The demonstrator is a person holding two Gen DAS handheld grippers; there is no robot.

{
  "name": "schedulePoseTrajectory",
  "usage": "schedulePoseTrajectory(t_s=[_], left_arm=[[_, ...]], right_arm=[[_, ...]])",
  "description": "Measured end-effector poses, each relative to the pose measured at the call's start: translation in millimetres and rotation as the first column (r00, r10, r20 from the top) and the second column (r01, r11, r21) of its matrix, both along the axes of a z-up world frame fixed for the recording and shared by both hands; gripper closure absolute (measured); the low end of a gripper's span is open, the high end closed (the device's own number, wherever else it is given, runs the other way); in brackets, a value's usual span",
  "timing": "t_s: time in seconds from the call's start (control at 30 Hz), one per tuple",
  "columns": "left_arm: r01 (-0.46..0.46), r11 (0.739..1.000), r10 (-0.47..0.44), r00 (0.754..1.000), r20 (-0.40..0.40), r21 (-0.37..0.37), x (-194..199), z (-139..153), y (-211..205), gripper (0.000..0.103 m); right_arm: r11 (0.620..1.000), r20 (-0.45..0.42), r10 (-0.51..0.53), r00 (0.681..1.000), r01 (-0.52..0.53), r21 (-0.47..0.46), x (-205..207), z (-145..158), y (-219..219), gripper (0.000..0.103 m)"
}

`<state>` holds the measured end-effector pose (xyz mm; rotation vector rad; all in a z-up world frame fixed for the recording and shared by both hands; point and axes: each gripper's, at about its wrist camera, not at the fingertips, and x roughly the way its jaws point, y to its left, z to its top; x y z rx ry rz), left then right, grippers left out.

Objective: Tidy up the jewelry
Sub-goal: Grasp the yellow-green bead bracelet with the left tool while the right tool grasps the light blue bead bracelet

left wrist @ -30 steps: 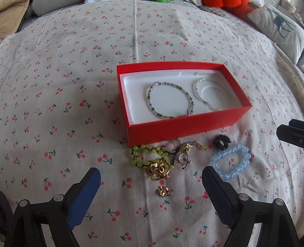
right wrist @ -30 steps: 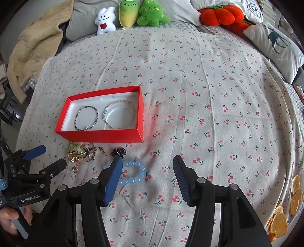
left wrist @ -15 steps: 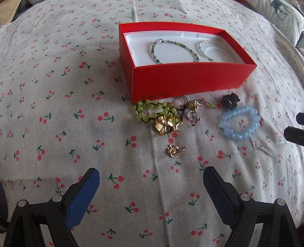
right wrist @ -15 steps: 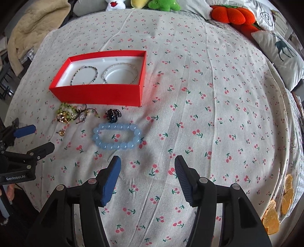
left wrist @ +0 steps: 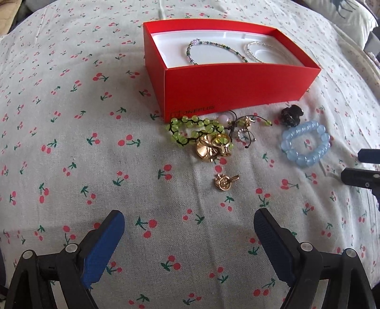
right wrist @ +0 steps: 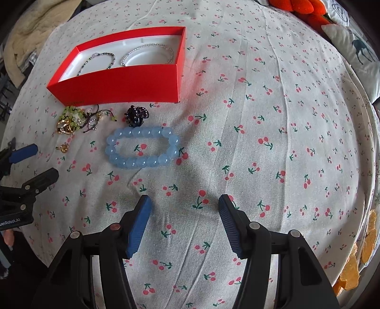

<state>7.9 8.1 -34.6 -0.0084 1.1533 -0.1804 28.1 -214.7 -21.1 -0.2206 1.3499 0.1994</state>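
A red box (left wrist: 237,88) (right wrist: 123,83) with a white liner holds a green beaded bracelet (left wrist: 213,51) and a clear beaded bracelet (left wrist: 258,51). In front of it lie a green bead bracelet (left wrist: 190,130), a gold ring cluster (left wrist: 213,147), a small gold charm (left wrist: 224,181), a dark hair claw (left wrist: 291,115) (right wrist: 136,115) and a light blue bead bracelet (left wrist: 305,142) (right wrist: 142,147). My left gripper (left wrist: 188,234) is open and empty, just short of the gold charm. My right gripper (right wrist: 185,218) is open and empty, just short of the blue bracelet.
Everything lies on a cherry-print bedspread (right wrist: 273,118). Pillows (right wrist: 356,52) and an orange plush (right wrist: 301,9) sit at the far right, a beige blanket (right wrist: 21,47) at the far left. Orange items (right wrist: 356,261) lie at the right edge.
Both grippers have moved lower and closer to the loose jewelry. The box and the pieces now look larger and nearer. Nothing was picked up.
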Motion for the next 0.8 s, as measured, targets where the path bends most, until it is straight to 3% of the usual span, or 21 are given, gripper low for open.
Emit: schedulePoseTrajectory(t_s=[0.17, 0.33, 0.5, 0.57, 0.8], left_arm=[[-0.077, 0.995, 0.078, 0.997, 0.016, -0.057, 12, 9, 19, 0.012], [-0.159, 0.973, 0.157, 0.987, -0.024, -0.166, 30, 13, 39, 0.015], [-0.204, 0.952, 0.193, 0.979, -0.072, -0.226, 49, 12, 42, 0.034], [-0.221, 0.944, 0.204, 0.975, -0.094, -0.246, 55, 10, 40, 0.051], [-0.291, 0.922, 0.260, 0.954, -0.147, -0.255, 68, -6, 37, 0.072]], right_arm=[[1.000, 0.000, -0.023, 1.000, 0.023, -0.002, 10, -1, -2, 0.041], [0.999, 0.000, -0.032, 0.999, 0.032, -0.001, 19, 0, 1, 0.041], [0.998, -0.003, -0.059, 0.998, 0.060, 0.016, 25, 2, 3, 0.041], [0.997, -0.006, -0.069, 0.998, 0.069, 0.027, 28, 2, 3, 0.041], [0.995, -0.007, -0.093, 0.996, 0.093, 0.042, 32, 2, 8, 0.041]])
